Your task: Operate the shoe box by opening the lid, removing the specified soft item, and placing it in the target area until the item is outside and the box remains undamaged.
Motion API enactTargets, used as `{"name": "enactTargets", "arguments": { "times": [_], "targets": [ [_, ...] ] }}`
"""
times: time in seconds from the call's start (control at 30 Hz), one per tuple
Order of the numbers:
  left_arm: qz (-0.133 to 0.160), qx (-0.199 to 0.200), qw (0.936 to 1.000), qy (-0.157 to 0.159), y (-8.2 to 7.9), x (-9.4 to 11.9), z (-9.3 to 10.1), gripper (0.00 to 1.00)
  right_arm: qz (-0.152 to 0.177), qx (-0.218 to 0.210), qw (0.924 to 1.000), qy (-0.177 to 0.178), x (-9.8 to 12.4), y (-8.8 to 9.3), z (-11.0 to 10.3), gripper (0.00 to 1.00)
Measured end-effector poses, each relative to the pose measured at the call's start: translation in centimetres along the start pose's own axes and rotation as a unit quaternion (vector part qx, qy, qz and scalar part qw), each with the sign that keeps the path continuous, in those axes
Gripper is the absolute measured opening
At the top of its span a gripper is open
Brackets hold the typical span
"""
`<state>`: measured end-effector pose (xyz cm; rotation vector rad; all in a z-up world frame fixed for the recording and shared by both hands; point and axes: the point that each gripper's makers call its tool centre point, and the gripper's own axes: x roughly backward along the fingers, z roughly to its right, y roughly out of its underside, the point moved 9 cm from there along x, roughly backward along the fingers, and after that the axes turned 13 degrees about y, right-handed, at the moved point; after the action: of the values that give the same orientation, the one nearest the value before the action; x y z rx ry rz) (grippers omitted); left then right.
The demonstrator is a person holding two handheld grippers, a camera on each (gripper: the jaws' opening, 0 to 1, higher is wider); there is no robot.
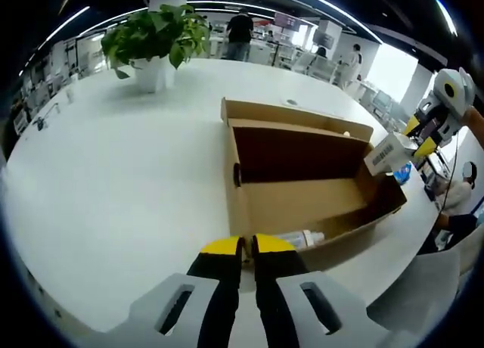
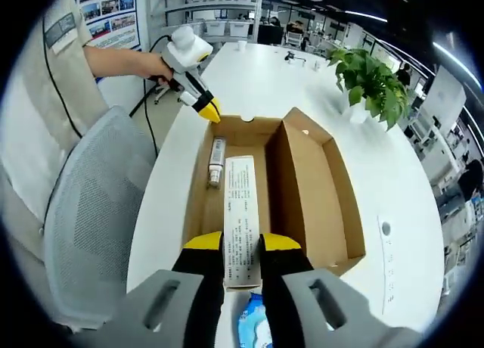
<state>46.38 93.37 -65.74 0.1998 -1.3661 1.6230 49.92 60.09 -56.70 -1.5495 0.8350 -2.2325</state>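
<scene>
The right gripper point(image 2: 242, 243) is pinching a long white packet point(image 2: 240, 219) running toward twelve o'clock above the open shoe box point(image 2: 318, 181), while the left gripper point(image 1: 247, 247), jaws pressed together, is hovering at the box's near end on the white table point(image 1: 113, 181) in an office.

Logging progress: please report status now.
Left claw shut, empty, at open shoe box edge. Right claw shut on white carton above it. Bottle lies inside.
</scene>
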Motion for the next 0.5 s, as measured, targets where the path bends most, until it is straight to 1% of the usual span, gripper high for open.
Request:
{"name": "enactTargets", "arguments": {
  "times": [0.5],
  "targets": [
    [-0.001, -0.003, 1.0, -0.002, 0.0, -0.1, 0.0, 0.03, -0.002, -0.002, 0.9999, 0.015, 3.0, 1.3, 1.8, 0.14]
  ]
}}
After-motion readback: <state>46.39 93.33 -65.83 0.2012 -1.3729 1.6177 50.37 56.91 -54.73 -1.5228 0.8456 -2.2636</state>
